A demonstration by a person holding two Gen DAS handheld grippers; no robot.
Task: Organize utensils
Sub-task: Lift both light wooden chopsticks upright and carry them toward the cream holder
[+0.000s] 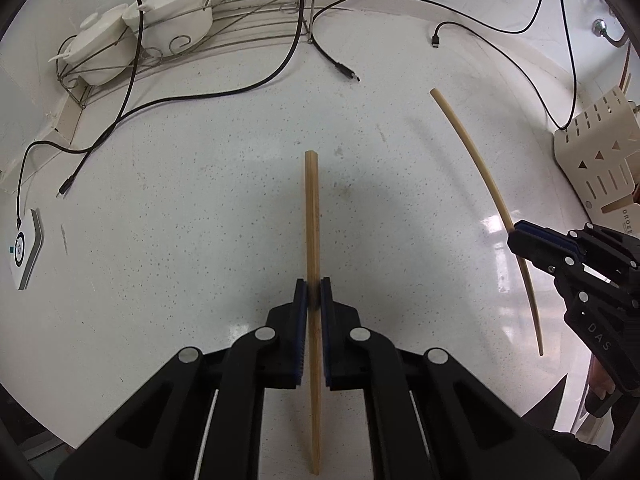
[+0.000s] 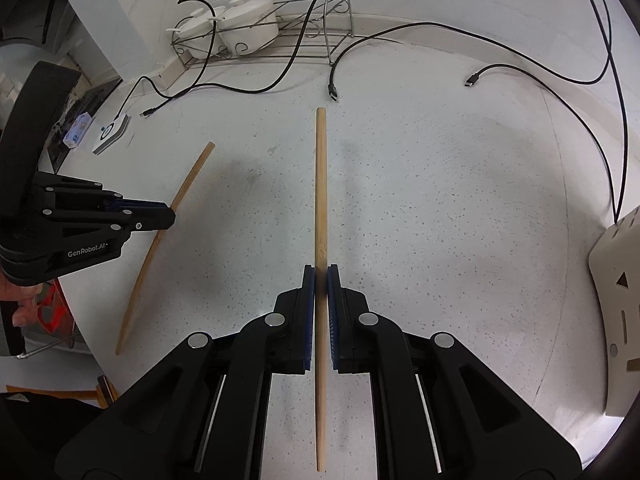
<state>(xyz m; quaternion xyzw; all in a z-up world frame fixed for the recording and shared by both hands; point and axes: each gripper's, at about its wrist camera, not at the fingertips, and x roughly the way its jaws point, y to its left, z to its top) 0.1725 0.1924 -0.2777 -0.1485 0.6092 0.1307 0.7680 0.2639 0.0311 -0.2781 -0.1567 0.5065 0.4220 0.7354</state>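
Note:
My left gripper (image 1: 314, 286) is shut on a wooden chopstick (image 1: 312, 208) that points forward above the white speckled counter (image 1: 200, 200). My right gripper (image 2: 321, 274) is shut on a second wooden chopstick (image 2: 321, 184), held the same way. In the left wrist view the right gripper (image 1: 516, 236) shows at the right with its chopstick (image 1: 476, 160). In the right wrist view the left gripper (image 2: 170, 216) shows at the left with its chopstick (image 2: 188, 184). A cream slotted utensil holder (image 1: 596, 160) stands at the right edge; it also shows in the right wrist view (image 2: 616, 288).
A wire rack (image 1: 256, 8) with two white lidded pots (image 1: 176, 8) stands at the back wall. Black cables (image 1: 224, 92) with loose plugs trail across the far counter. A small white device (image 1: 24, 248) lies at the left.

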